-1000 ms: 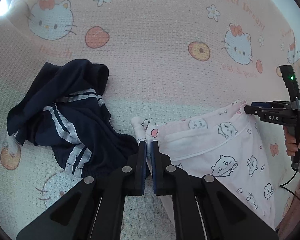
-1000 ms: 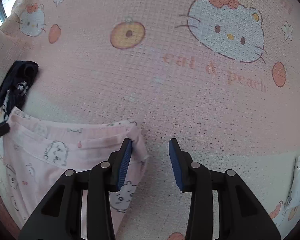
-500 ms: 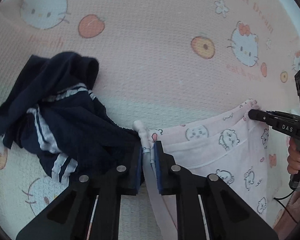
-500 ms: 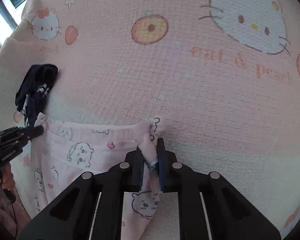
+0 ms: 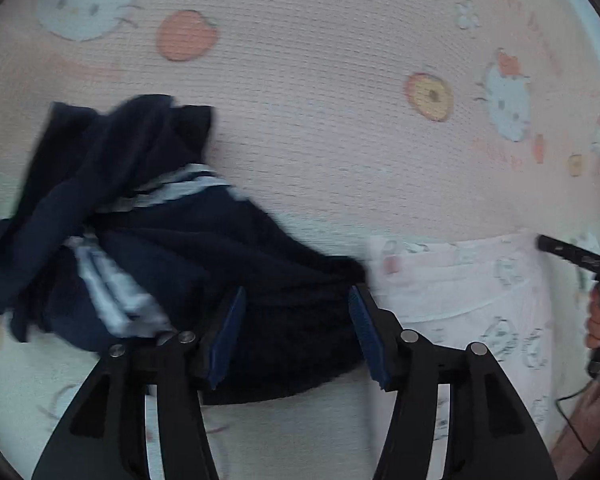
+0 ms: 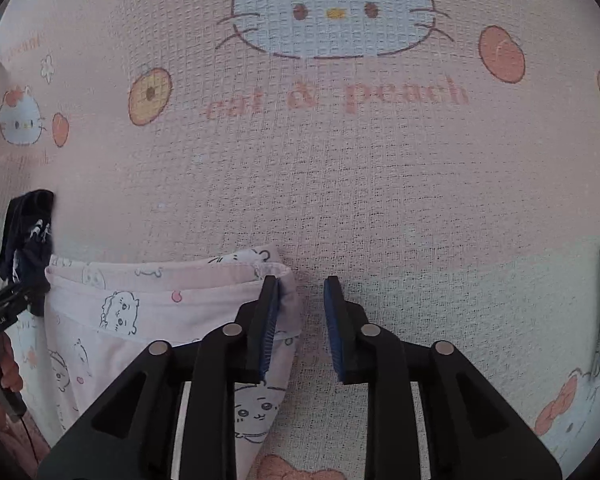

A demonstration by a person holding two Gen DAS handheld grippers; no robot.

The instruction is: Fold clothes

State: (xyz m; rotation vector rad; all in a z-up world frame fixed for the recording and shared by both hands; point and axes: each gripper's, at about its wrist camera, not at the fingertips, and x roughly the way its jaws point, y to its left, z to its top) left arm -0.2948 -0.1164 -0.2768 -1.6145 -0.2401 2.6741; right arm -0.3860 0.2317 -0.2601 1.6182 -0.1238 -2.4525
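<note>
Presently both tools are pointing steeply down over a pink cartoon-print blanket (image 6: 380,184), and both are opening.

Left tool (image 5: 296,332): its jaws are standing wide and spreading further. Nothing is being pinched; its blue pads (image 5: 224,336) are hanging clear over the dark cloth. Directly under and ahead-left of this tool a navy garment (image 5: 148,232) with white stripes is lying crumpled. Just to the tool's right, touching the navy heap's edge, the pink pants (image 5: 460,288) are lying spread flat, their top edge running away to the right. That view is blurred, so fine detail of the hem cannot be told.

Right tool (image 6: 302,328): its jaws are standing at a narrow gap and parting. The pants' corner (image 6: 288,292) is lying against the outer side and tip of the left pad, not pressed between the pads; bare blanket is showing in the gap. The pants are extending left of this tool, print side up. The navy garment is sitting far left, beyond the pants. Each tool is appearing at the edge of the other's view, with a hand (image 5: 598,326) gripping its handle.
</note>
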